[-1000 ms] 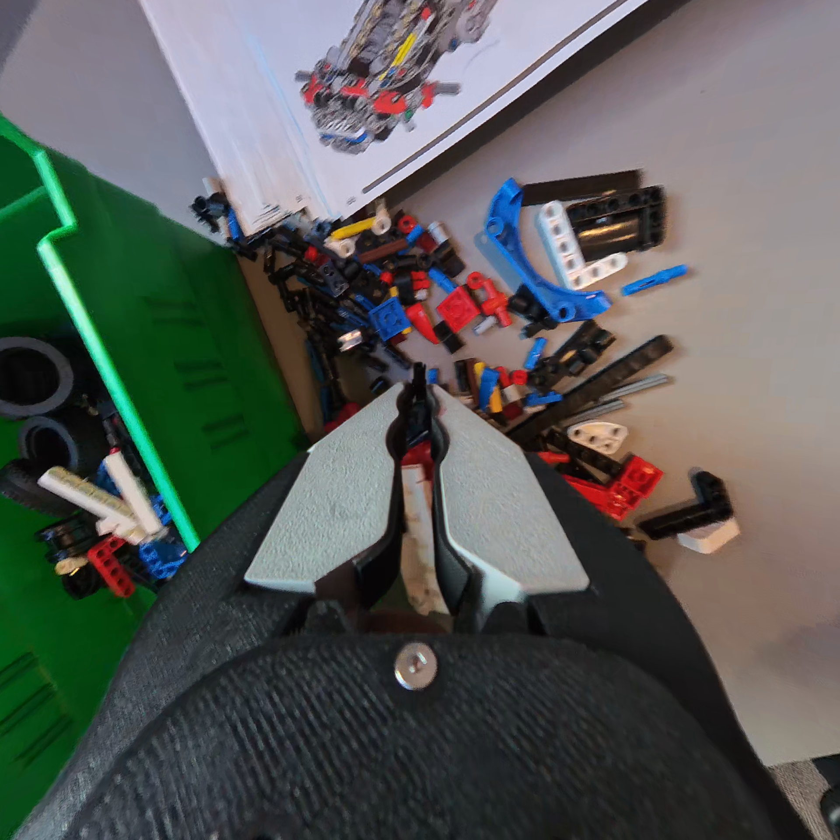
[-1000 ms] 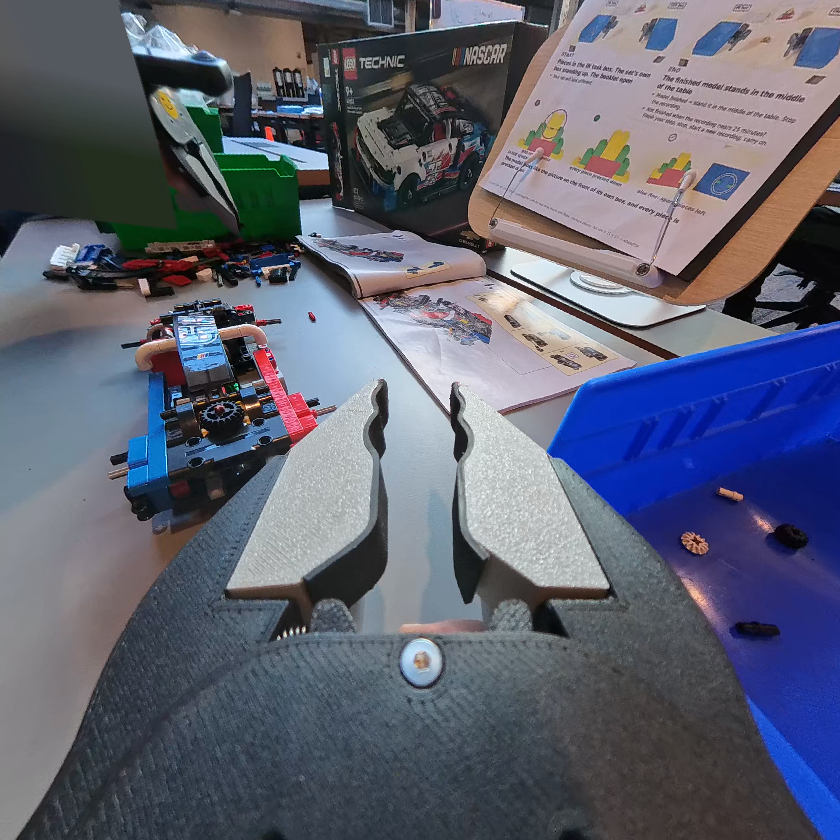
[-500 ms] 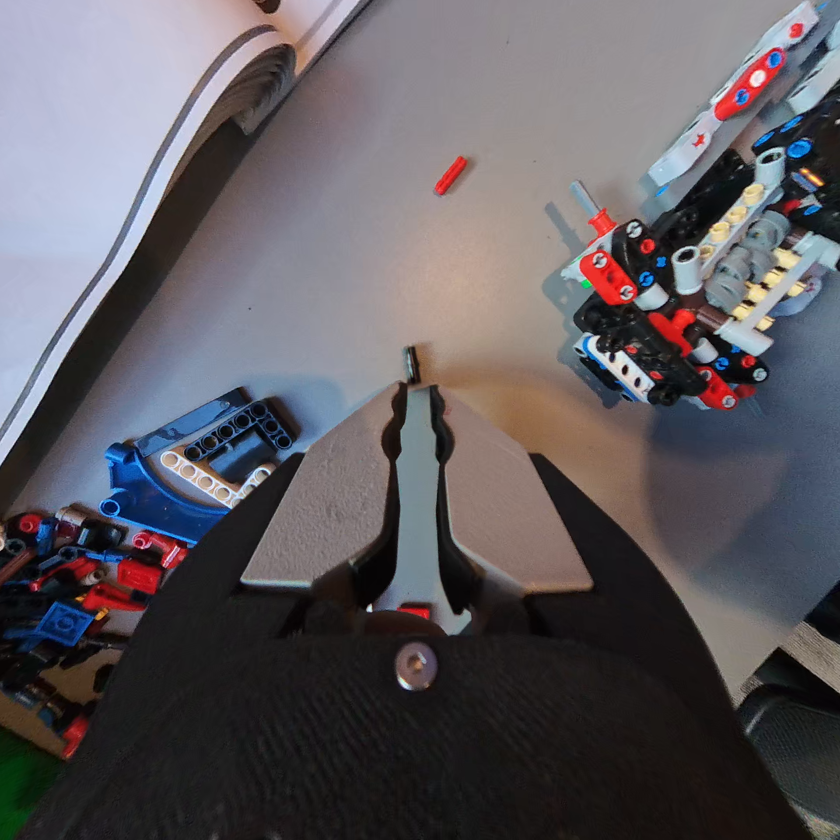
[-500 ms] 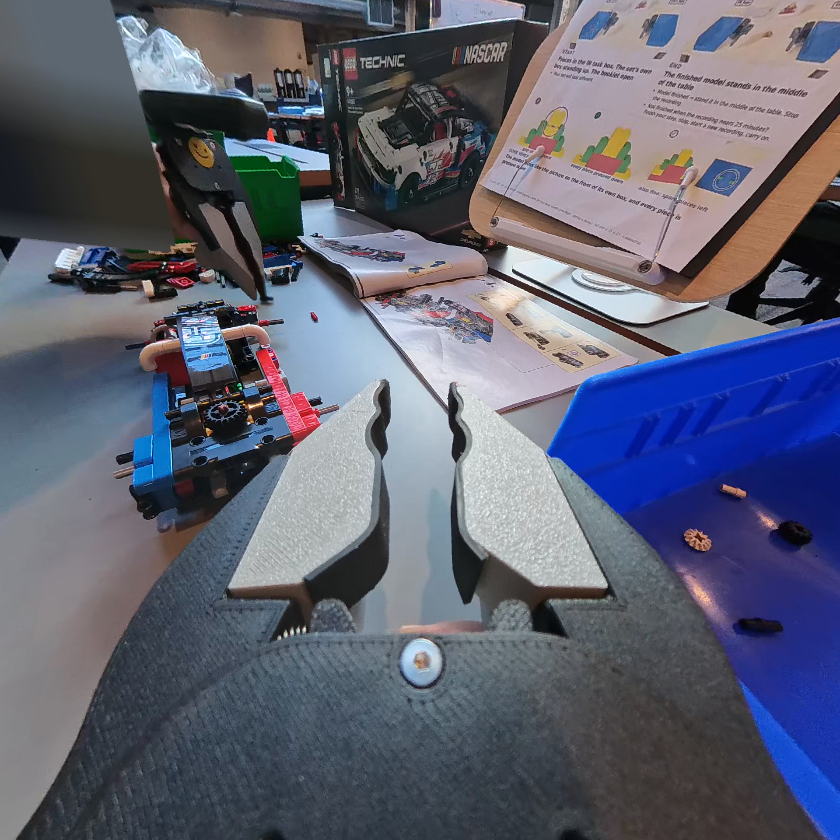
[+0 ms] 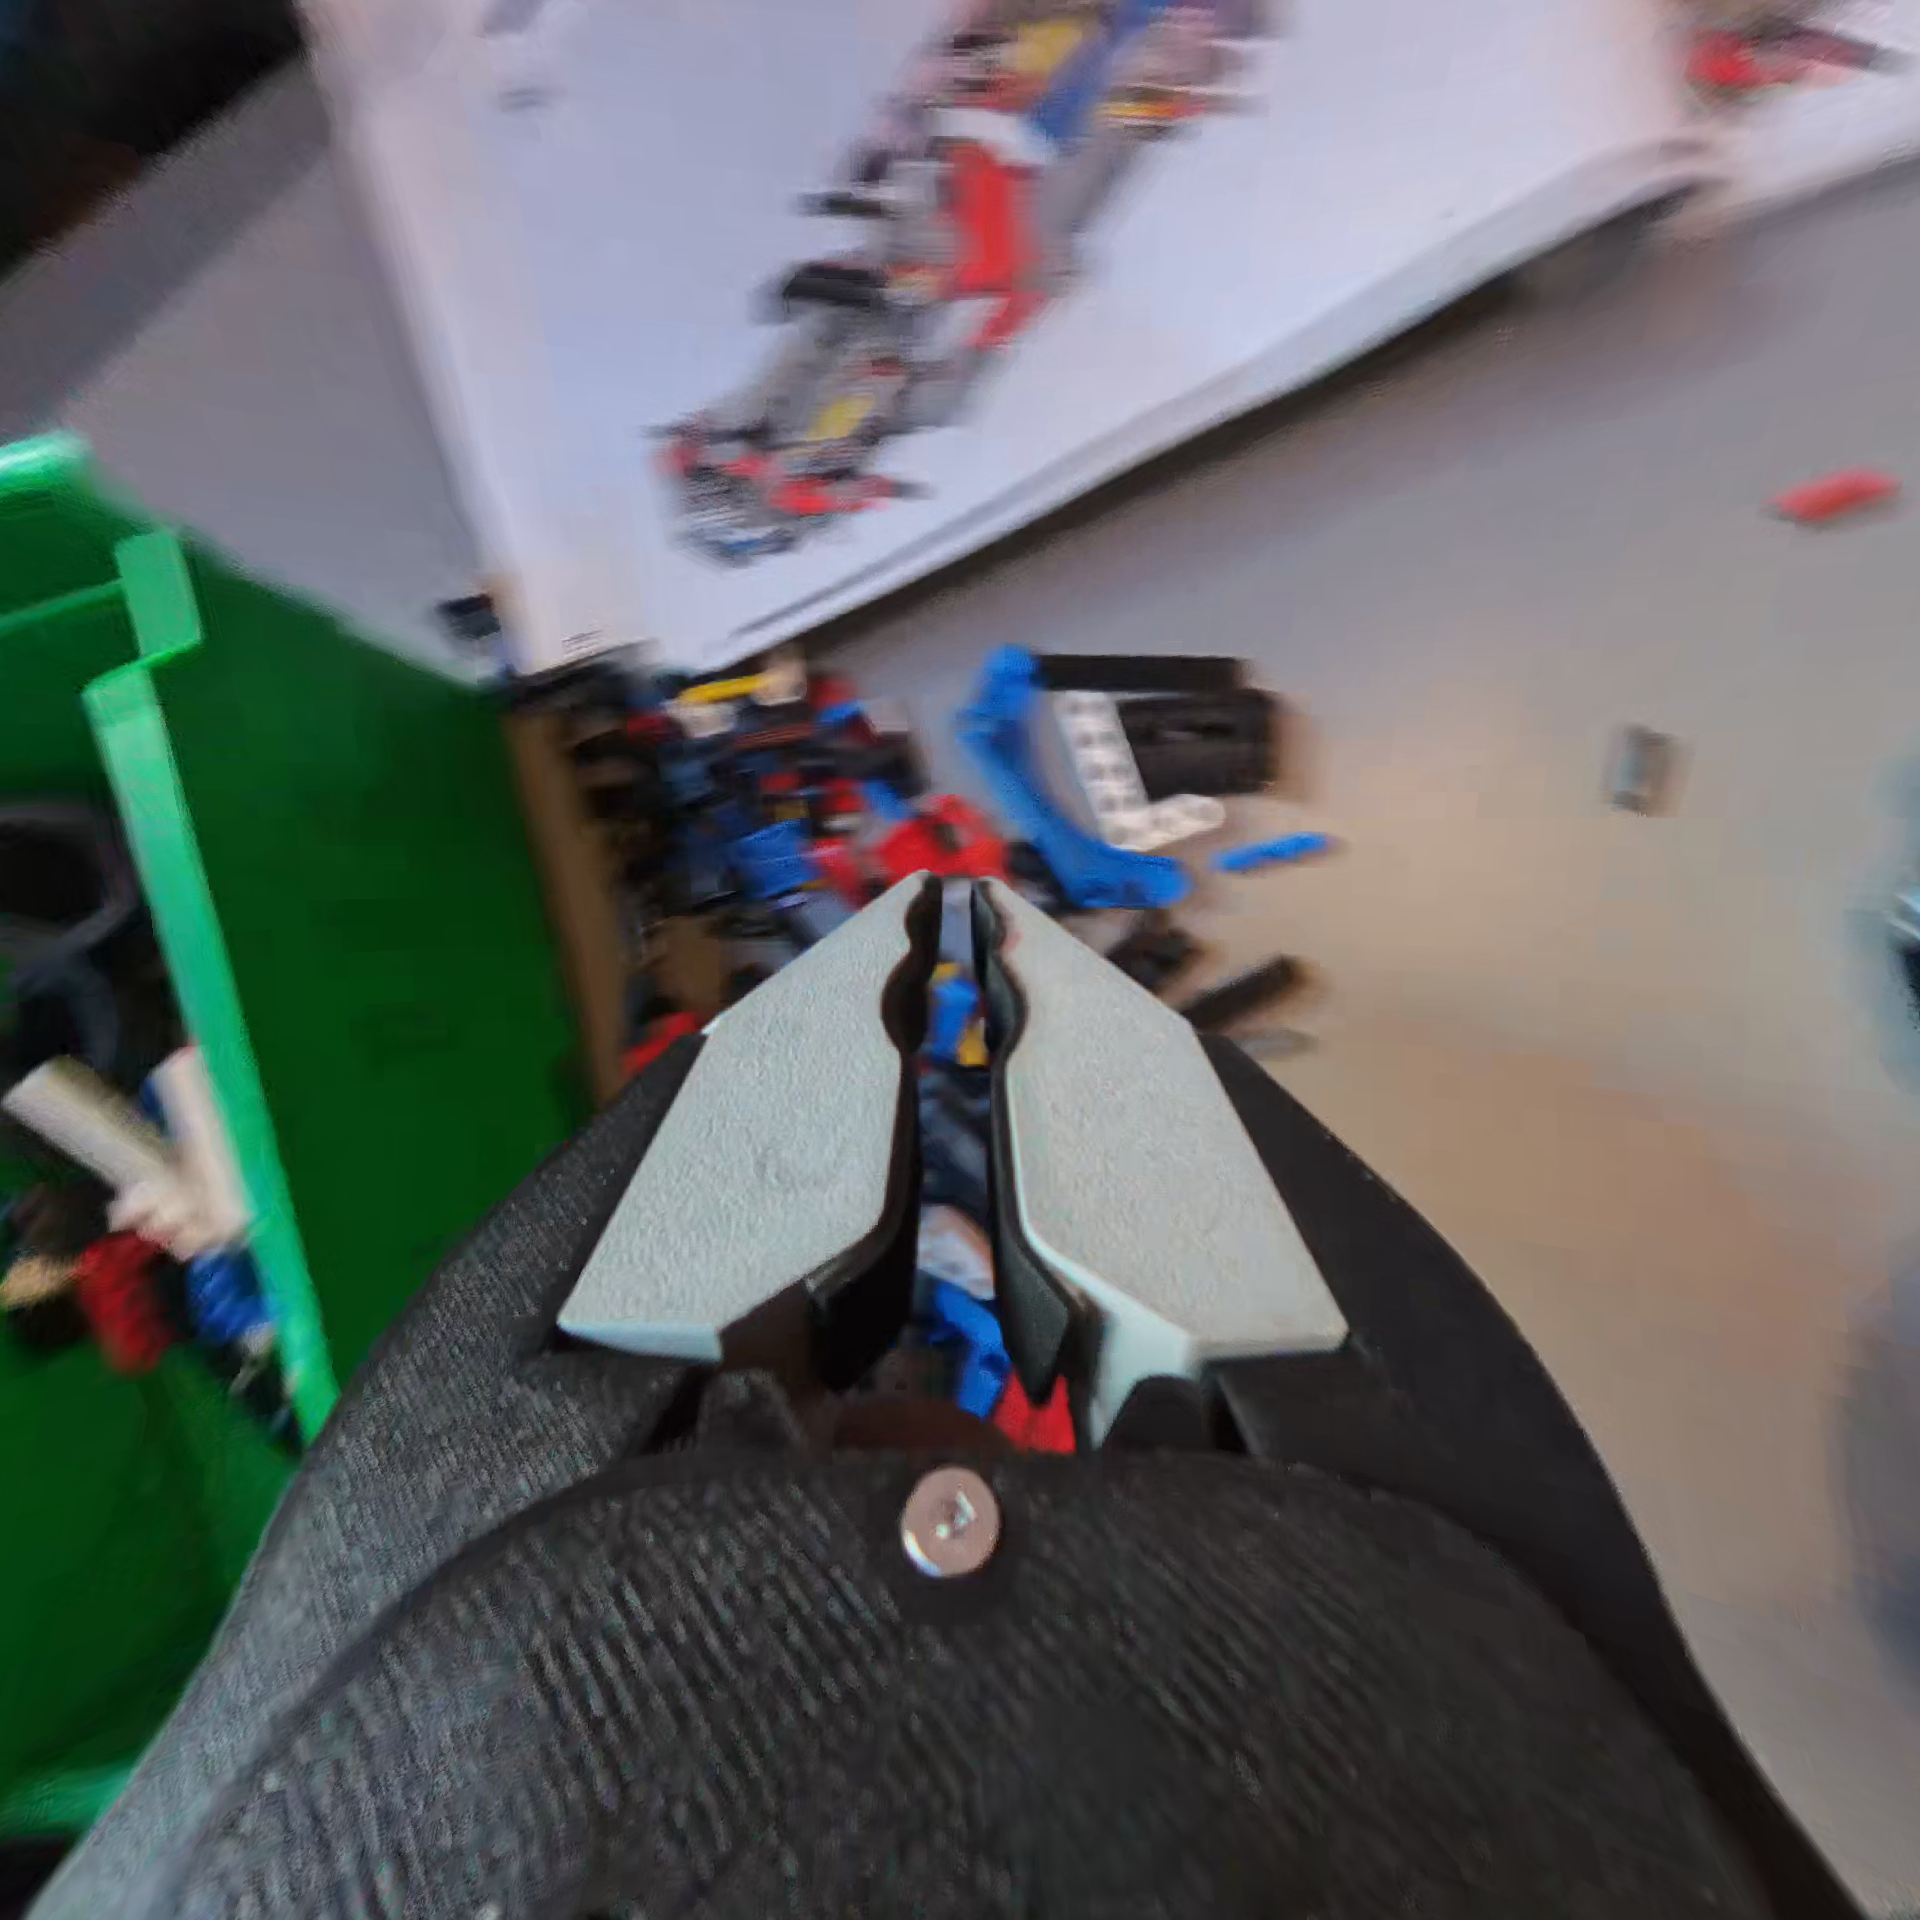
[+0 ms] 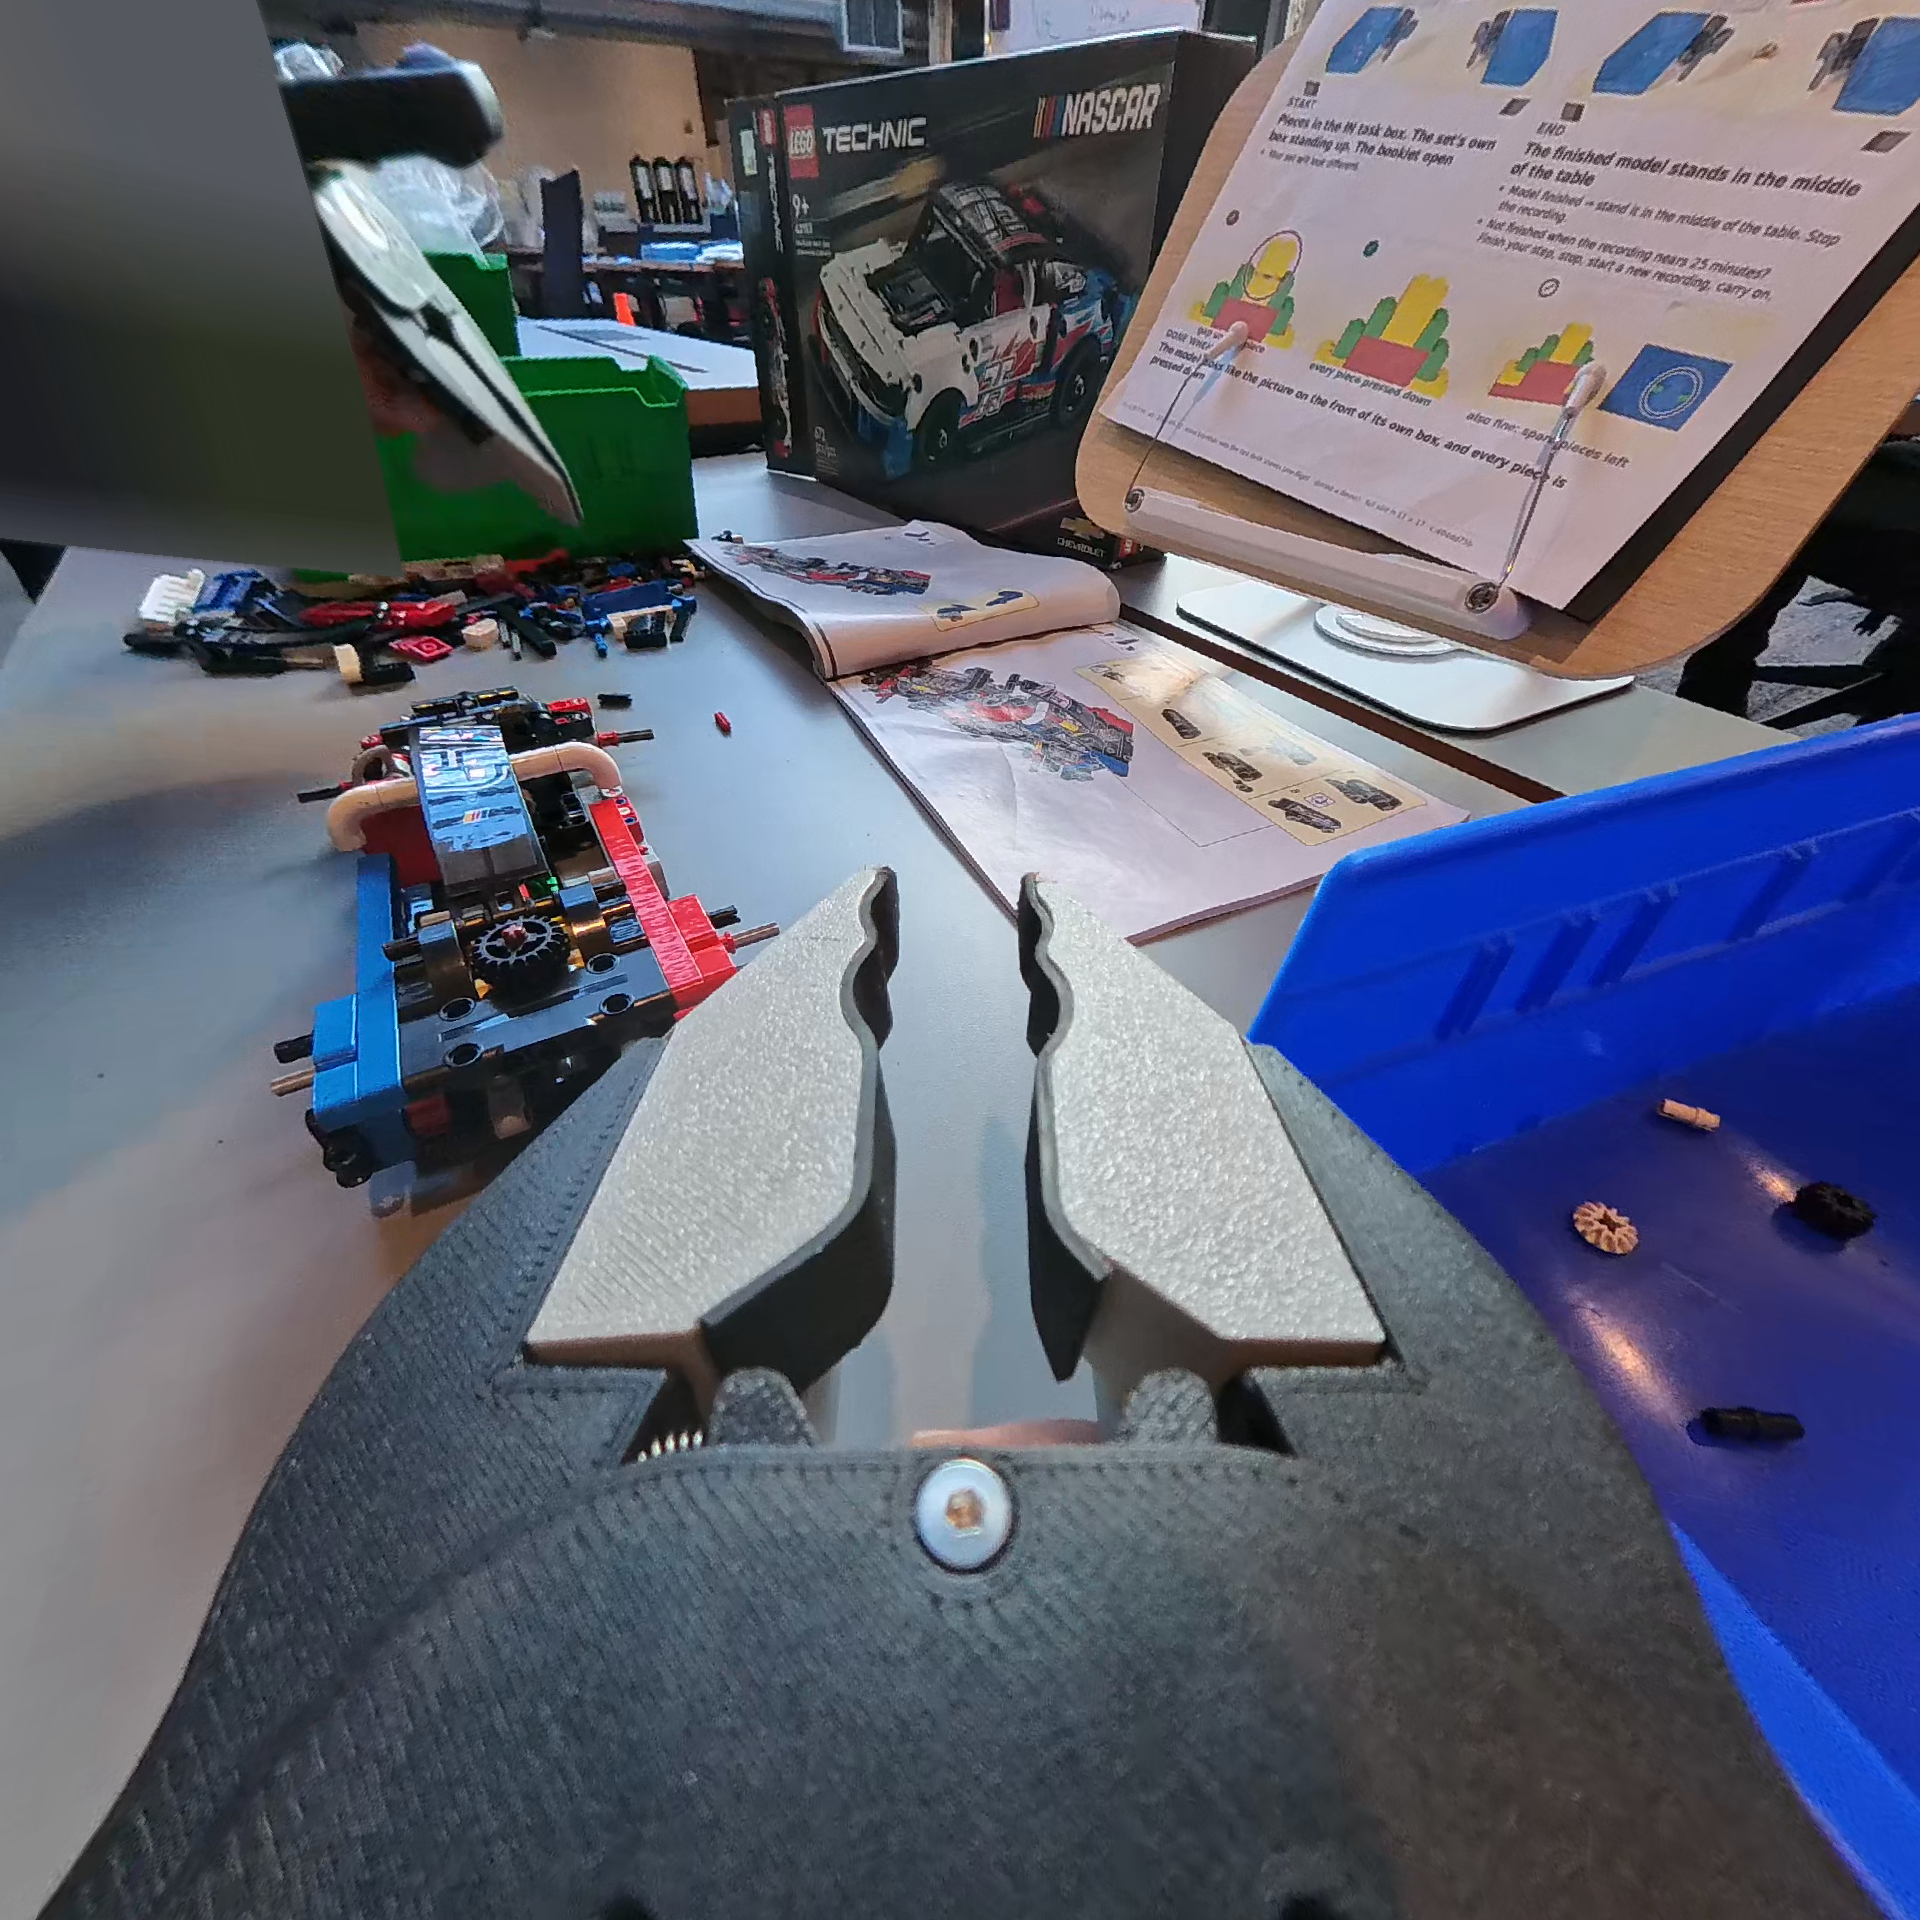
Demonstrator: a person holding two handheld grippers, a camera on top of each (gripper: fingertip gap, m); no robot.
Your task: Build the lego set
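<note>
Right now the left gripper (image 5: 956,894) hangs above the heap of loose pieces (image 5: 831,821), its jaws drawn almost together with only a thin slit between the tips; nothing shows pinched there, though the left wrist view is smeared by motion and a very small part could escape notice. The heap lies straight ahead of and below those tips, squeezed between the green bin (image 5: 343,935) on one side and the open booklet (image 5: 935,312) on the other. A curved blue piece (image 5: 1049,831) at the heap's edge runs slantwise across the gripper's line.

The right gripper (image 6: 956,914) sits low over the table (image 6: 156,1039), jaws moderately apart and empty. The half-built car (image 6: 488,914) stands just to its left, long axis running away from the camera toward the heap. A blue bin (image 6: 1558,935) is close on its right.

So the right gripper is much nearer the car, the left nearer the loose pieces; a fresh pick looks like the left's job.
</note>
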